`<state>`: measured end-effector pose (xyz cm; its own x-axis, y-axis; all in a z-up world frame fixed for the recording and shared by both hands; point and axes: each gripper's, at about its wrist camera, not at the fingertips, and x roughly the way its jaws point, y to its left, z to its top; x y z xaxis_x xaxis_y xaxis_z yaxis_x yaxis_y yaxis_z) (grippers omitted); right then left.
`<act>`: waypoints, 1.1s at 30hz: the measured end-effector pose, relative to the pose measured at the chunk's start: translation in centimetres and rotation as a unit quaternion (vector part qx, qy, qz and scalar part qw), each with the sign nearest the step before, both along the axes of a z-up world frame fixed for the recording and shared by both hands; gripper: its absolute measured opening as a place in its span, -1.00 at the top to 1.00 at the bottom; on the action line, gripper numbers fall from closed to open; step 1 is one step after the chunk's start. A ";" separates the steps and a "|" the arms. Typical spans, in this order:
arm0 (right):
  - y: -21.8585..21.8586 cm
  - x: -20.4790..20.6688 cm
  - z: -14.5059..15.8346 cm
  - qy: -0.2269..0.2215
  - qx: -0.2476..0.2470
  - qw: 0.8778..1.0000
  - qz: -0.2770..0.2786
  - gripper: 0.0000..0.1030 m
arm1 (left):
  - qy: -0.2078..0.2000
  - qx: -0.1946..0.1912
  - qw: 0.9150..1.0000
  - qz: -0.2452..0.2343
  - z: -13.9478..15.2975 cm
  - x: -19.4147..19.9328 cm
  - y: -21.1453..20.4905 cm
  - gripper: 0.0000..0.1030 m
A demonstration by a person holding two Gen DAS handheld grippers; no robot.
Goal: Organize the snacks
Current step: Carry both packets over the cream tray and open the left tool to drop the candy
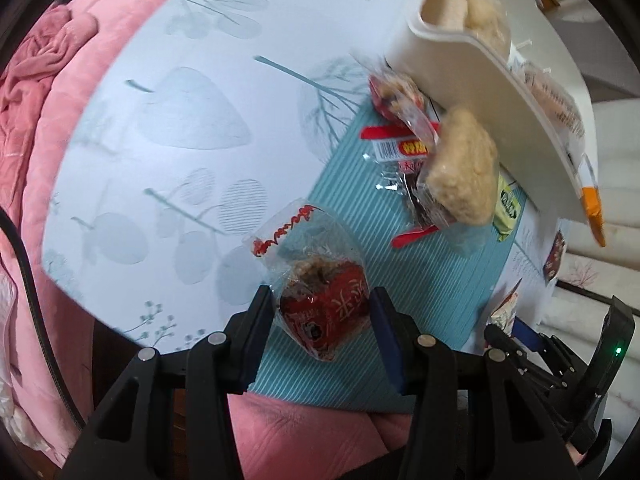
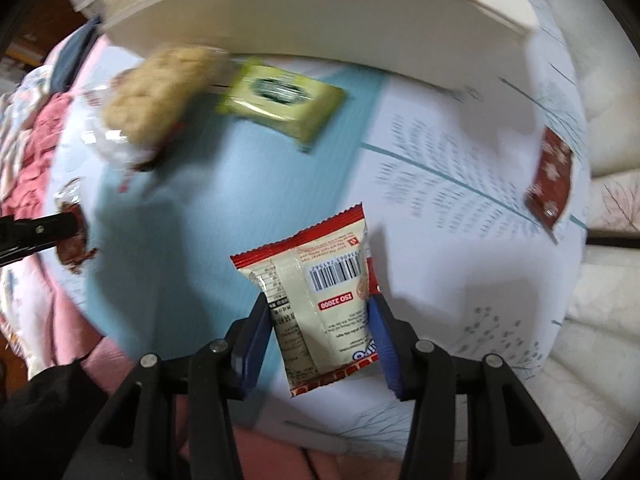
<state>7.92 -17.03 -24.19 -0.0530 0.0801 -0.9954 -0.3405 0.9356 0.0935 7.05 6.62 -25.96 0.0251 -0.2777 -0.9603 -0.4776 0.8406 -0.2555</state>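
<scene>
Left wrist view: the left gripper (image 1: 322, 314) is clamped on a clear snack packet with a red label (image 1: 320, 300), its 2 pads pressing the wrapper's sides above the teal striped mat (image 1: 360, 208). On that mat lies a heap of snacks, topmost a pale rice cake in clear wrap (image 1: 460, 172), beside a green packet (image 1: 506, 208). The white tray (image 1: 480, 76) (already holding several pale snacks) stands just behind the heap, on the leaf-patterned tablecloth (image 1: 180, 128).

Right wrist view: the right gripper (image 2: 320, 320) is clamped on a cream packet with red edges and a barcode (image 2: 320, 300), held over the mat's edge. A dark red packet (image 2: 550, 176) lies well apart to the right.
</scene>
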 end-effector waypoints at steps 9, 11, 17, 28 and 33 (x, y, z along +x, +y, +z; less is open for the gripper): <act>6.2 -2.4 3.8 -0.034 0.013 0.995 0.093 0.05 | -0.041 0.005 0.999 0.008 4.9 0.0 2.7 0.07; 7.1 -2.6 4.7 -0.048 0.013 0.993 0.106 0.05 | -0.048 0.012 0.999 0.005 6.1 0.5 3.3 0.07; 7.9 -0.2 7.0 -0.075 0.034 0.990 0.118 0.05 | -0.075 0.032 0.996 -0.019 10.6 2.6 4.3 0.07; 9.1 3.0 13.2 -0.124 0.082 0.986 0.076 0.05 | -0.123 0.057 0.986 -0.100 16.7 9.1 3.9 0.07; 9.3 5.1 14.8 -0.147 0.091 0.984 0.048 0.05 | -0.132 0.057 0.980 -0.139 18.0 12.5 3.0 0.07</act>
<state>13.03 -7.74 -9.36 0.2183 0.2678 -0.9384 -0.4637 0.8746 0.1418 19.58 9.58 -7.92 0.2157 -0.2001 -0.9557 -0.1560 0.9591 -0.2361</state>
